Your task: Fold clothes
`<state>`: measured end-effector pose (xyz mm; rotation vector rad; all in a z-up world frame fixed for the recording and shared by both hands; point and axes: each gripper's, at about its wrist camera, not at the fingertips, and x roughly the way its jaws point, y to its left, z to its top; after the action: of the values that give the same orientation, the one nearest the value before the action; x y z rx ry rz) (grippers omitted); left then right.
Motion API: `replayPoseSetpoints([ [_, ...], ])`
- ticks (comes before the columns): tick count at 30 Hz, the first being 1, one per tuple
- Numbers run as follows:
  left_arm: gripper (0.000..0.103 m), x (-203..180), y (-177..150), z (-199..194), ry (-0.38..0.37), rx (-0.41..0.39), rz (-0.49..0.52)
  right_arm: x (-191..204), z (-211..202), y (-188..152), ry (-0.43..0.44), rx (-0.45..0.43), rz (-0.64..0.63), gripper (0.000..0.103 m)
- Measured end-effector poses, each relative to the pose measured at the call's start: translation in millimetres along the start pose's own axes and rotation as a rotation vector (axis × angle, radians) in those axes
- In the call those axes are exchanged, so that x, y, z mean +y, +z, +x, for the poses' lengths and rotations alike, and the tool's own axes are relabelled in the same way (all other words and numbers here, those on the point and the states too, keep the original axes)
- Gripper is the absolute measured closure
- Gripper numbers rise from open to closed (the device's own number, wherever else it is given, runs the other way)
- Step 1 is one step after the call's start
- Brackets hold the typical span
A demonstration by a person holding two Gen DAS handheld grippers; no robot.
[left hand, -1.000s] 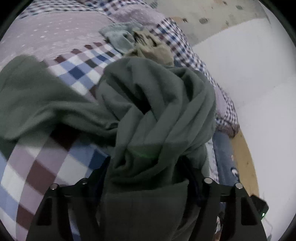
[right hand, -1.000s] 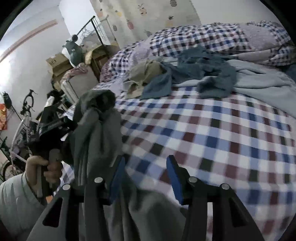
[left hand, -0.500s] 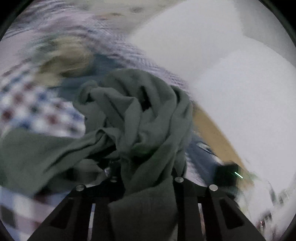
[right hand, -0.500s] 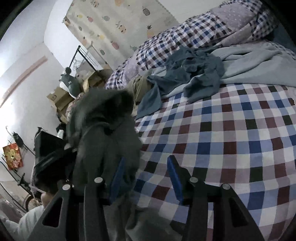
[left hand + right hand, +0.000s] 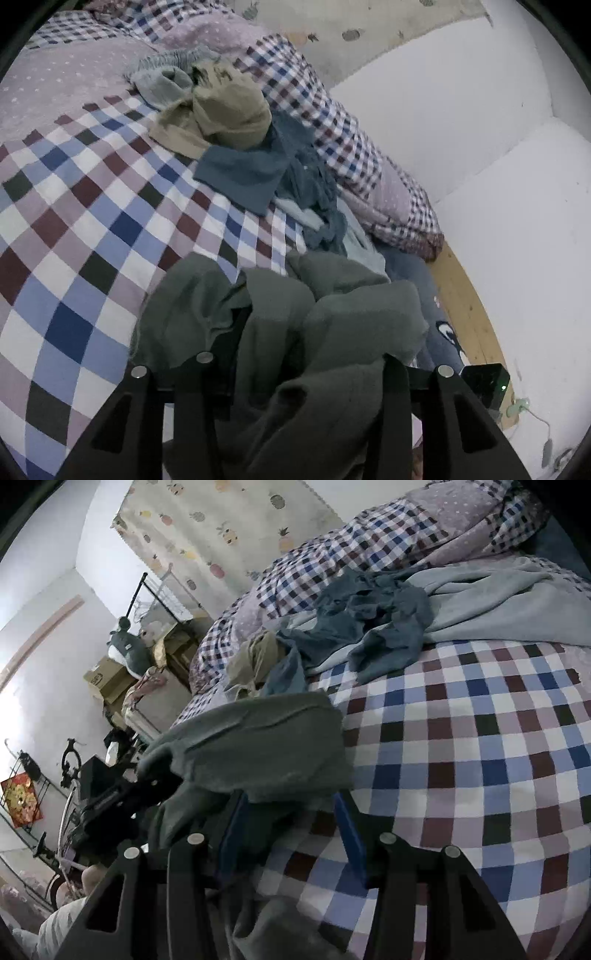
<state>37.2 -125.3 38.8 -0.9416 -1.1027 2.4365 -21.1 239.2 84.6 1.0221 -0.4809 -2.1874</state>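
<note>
Two grippers meet in one bunched grey-green cotton garment (image 5: 280,332) at the near edge of a bed covered by a checked blue, maroon and white quilt (image 5: 85,206). The left gripper (image 5: 295,332) is buried in the folds, its jaws clamped on the cloth, which drapes over both fingers. Beyond it lie a crumpled tan garment (image 5: 229,114) and a dark teal garment (image 5: 255,170), touching each other. The right gripper (image 5: 291,830) has blue-padded jaws set fairly wide, with a fold of the grey-green garment lying between and over the left finger (image 5: 232,827); whether they grip it I cannot tell.
</note>
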Motion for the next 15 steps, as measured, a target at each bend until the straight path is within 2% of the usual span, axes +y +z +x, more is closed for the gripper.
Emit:
replayPoseSetpoints([
  [5,0.061,-8.9,4.5,8.2,-0.02,-0.009,0.019,-6.2,7.0,5.8,-0.047,0.011,-0.011,0.05],
  [9,0.081,-12.2,4.2,-7.7,-0.023,-0.04,0.036,-7.8,16.8,6.3,-0.056,0.036,-0.034,0.05],
  [14,0.082,-14.7,10.3,-31.3,-0.06,-0.126,0.037,19.3,19.8,7.0,-0.04,0.034,-0.15,0.05],
  [15,0.082,-13.9,11.8,-35.0,-0.069,-0.139,0.03,27.1,20.6,5.4,-0.028,0.03,-0.18,0.047],
])
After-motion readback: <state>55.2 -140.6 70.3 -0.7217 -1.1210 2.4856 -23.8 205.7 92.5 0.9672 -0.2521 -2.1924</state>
